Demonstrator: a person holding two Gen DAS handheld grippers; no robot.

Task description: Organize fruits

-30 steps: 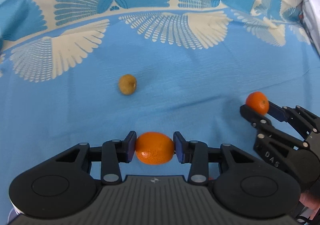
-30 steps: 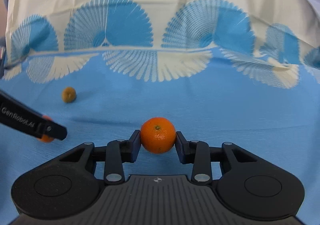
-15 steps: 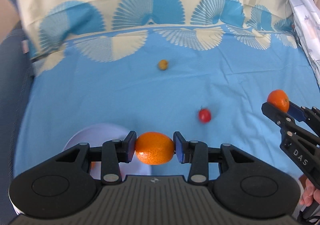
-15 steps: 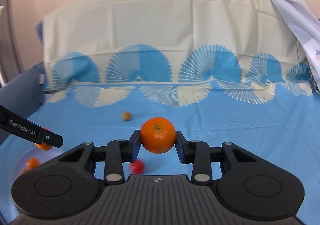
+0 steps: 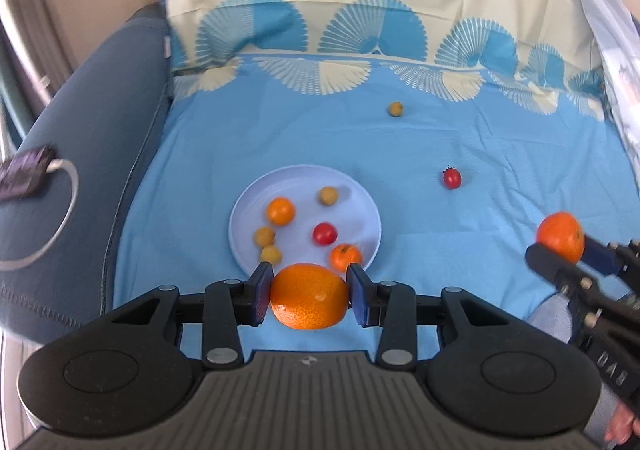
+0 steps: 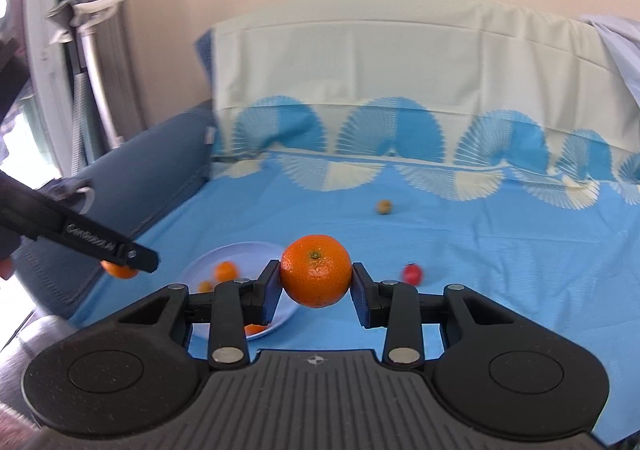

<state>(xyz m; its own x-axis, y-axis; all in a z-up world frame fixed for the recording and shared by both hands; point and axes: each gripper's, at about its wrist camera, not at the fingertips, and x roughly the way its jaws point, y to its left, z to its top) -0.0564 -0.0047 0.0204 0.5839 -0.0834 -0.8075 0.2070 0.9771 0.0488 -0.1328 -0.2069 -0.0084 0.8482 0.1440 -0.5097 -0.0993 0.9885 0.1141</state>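
My left gripper (image 5: 309,296) is shut on a large orange mandarin (image 5: 309,296), held above the near rim of a pale blue plate (image 5: 360,206). The plate holds several small fruits: mandarins, yellow-brown ones and a red tomato (image 5: 324,233). My right gripper (image 6: 316,282) is shut on a second mandarin (image 6: 316,271), raised over the blue cloth to the right of the plate (image 6: 256,250). It shows at the right edge of the left wrist view, with its mandarin (image 5: 560,236). On the cloth lie a red cherry tomato (image 5: 451,178) and a yellow-brown fruit (image 5: 395,108).
A dark blue sofa arm (image 5: 92,138) runs along the left, with a small black device and cable (image 5: 26,174) on it. The fan-patterned cloth (image 5: 500,154) covers seat and backrest. A pale sheet (image 5: 612,50) hangs at the right. A person's hand (image 5: 618,428) holds the right gripper.
Both grippers have risen and pulled back with their mandarins. The plate with fruits and the sofa arm have come into view, and the loose fruits look farther away.
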